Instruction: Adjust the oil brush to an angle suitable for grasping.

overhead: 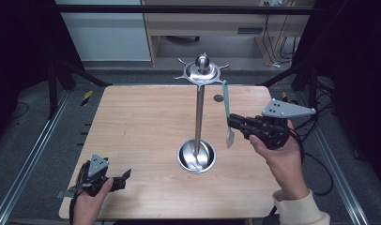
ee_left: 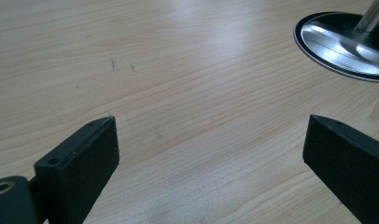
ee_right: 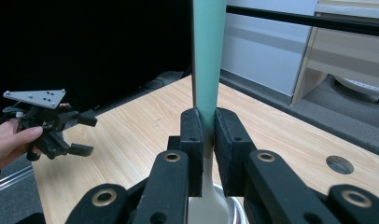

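gripping the spatula (ee_right: 207, 70) upright, right gripper (ee_right: 205, 135) (jaws clamped).

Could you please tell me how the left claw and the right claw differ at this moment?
The left claw stands wide open with only bare table between its jaws, while the right claw is shut on a green-handled spatula. The left claw rests low near the table's near edge; the right claw is held raised beside the metal stand. Both have black jaws and a grey three-cornered plate on top.

No text, label or number can be read — none anywhere.
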{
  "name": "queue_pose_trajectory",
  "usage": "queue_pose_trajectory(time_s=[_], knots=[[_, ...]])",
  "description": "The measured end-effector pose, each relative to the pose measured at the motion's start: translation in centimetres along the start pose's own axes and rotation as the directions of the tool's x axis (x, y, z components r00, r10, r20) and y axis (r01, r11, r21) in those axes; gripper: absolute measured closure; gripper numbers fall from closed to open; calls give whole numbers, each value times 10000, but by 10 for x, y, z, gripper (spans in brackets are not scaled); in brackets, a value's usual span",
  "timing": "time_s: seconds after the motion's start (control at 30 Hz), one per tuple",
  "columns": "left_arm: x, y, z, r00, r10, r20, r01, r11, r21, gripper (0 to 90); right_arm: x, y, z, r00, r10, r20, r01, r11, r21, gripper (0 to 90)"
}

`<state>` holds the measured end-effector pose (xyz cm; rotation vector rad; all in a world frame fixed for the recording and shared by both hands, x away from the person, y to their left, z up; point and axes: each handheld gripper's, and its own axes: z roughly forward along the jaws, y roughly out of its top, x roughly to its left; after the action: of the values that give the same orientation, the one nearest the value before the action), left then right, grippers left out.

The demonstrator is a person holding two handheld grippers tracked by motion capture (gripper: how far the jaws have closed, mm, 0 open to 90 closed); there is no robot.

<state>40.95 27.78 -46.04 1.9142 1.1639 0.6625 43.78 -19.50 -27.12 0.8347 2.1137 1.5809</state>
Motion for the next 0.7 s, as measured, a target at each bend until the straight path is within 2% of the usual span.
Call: queue_pose_trajectory(time_s=[0.7], knots=[[1, 0, 0, 10000, -24, -28, 24, 10000, 4, 32, 0, 0, 4, 10000, 7, 64, -7, 10000, -36, 821]])
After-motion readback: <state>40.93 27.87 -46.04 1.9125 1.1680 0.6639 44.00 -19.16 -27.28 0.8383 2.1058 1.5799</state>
